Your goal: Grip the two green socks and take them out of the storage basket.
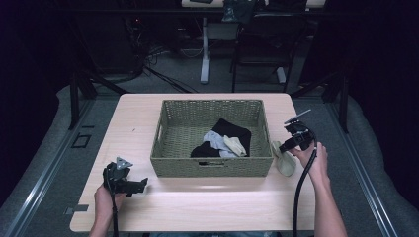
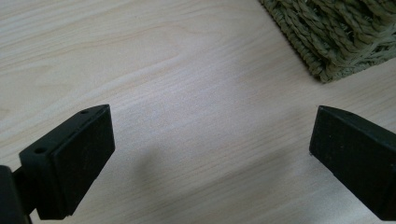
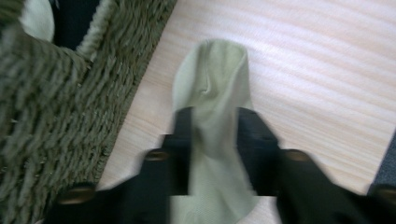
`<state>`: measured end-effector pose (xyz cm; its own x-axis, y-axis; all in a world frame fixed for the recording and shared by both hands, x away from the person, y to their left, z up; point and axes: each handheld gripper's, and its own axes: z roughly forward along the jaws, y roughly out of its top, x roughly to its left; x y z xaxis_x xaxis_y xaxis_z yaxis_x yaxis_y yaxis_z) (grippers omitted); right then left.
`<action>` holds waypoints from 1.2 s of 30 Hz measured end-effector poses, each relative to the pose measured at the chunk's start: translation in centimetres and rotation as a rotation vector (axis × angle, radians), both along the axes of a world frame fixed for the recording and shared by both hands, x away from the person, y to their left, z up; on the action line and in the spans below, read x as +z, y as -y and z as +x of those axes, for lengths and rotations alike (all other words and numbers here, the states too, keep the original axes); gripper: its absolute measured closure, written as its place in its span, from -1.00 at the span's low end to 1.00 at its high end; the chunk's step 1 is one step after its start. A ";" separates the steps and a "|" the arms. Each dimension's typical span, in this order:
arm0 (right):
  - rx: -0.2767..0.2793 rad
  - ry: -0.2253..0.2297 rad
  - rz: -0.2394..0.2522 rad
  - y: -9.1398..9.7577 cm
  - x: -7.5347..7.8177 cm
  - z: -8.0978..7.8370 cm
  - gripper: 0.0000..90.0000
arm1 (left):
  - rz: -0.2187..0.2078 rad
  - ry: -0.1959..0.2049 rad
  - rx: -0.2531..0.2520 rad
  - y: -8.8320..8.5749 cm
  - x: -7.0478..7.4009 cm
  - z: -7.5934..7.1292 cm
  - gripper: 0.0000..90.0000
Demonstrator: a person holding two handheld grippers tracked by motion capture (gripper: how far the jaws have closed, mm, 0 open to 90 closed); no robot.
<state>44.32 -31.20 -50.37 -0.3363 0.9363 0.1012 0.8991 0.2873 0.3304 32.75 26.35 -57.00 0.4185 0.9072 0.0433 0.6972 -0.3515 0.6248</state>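
A pale green sock (image 1: 285, 160) lies on the table just right of the woven basket (image 1: 212, 167). My right gripper (image 1: 282, 147) points down at it. In the right gripper view the sock (image 3: 212, 79) runs up between the two black jaws of that gripper (image 3: 212, 140), which stand apart on either side of it and look open; the picture is blurred. My left gripper (image 1: 143, 183) rests low over the table's front left, jaws wide open. The left gripper view shows that gripper (image 2: 210, 158) with bare wood between its jaws.
Inside the basket lie a black garment (image 1: 232, 129), a light grey piece (image 1: 215, 140) and a cream sock (image 1: 236, 144). The basket's corner (image 2: 345, 37) is just beyond the left gripper. The basket wall (image 3: 56, 107) stands close beside the right gripper. Chairs and table legs stand beyond the table.
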 end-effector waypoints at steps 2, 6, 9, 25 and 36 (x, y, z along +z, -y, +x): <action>-0.003 0.021 0.009 0.1 0.7 -0.2 0.15 | -0.001 0.000 0.000 0.0 0.0 0.0 -1.00; 0.003 0.051 0.026 0.2 2.1 -0.7 -0.13 | -0.003 0.000 0.003 0.0 0.0 0.0 -1.00; 0.020 0.095 0.030 0.0 4.4 -1.2 -0.42 | -0.004 -0.001 0.001 0.0 0.0 0.0 -1.00; 0.169 0.206 0.050 -4.4 12.4 -1.5 -0.81 | -0.004 0.002 -0.004 0.0 0.0 0.0 -1.00; 0.274 0.172 0.035 -9.8 12.4 0.4 -0.86 | -0.004 -0.002 -0.002 0.0 0.0 0.0 -1.00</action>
